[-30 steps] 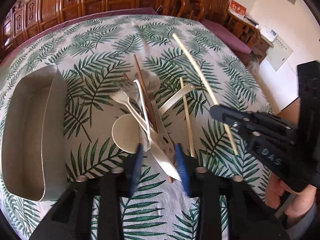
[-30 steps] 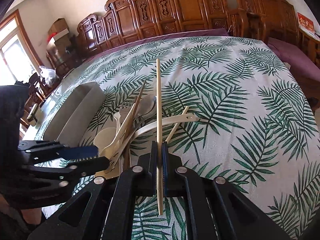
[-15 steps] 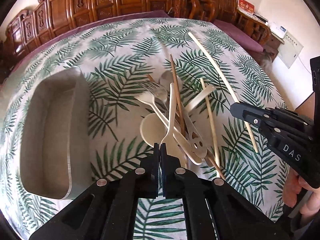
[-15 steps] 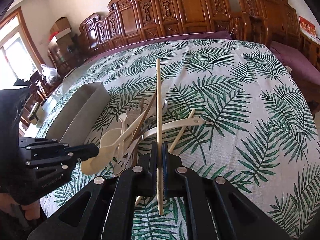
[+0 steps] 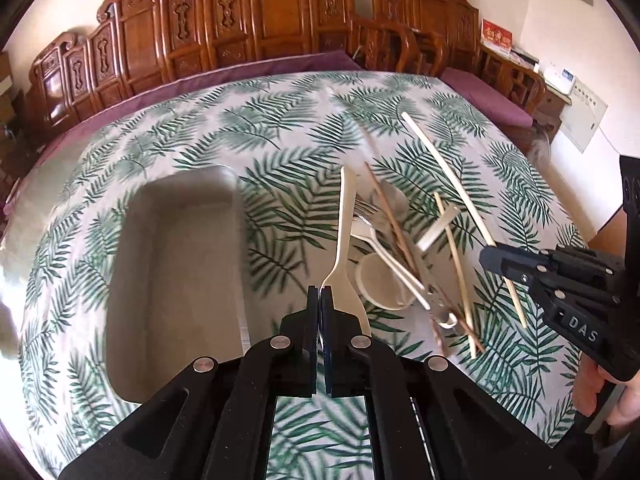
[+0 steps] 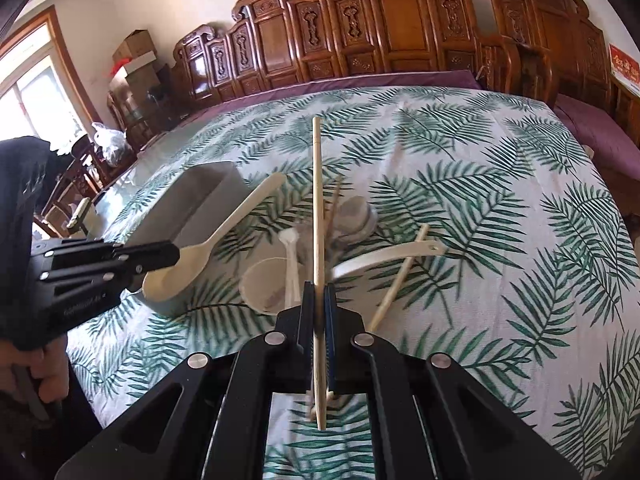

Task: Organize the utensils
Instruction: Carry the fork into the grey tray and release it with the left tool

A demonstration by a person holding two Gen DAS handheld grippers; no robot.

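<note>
PROGRESS early, tray (image 5: 176,272) empty | LEFT gripper (image 5: 320,312) pinching cream spoon (image 6: 208,248), lifted beside tray | RIGHT gripper (image 6: 319,304) pinching chopstick (image 6: 317,200) | REMAINING utensil pile (image 5: 400,256) on tabletop (image 5: 280,128), unsorted

a cream spoon (image 5: 346,240) is lifted clear of the pile, its bowl pinched, its handle pointing away, just right of the grey tray (image 5: 176,272). a pale chopstick (image 6: 317,240) is held up over the pile. right of the tray lie a ladle (image 6: 384,255), fork (image 5: 362,210), another chopstick (image 5: 454,256) and a round spoon (image 5: 382,280).
</note>
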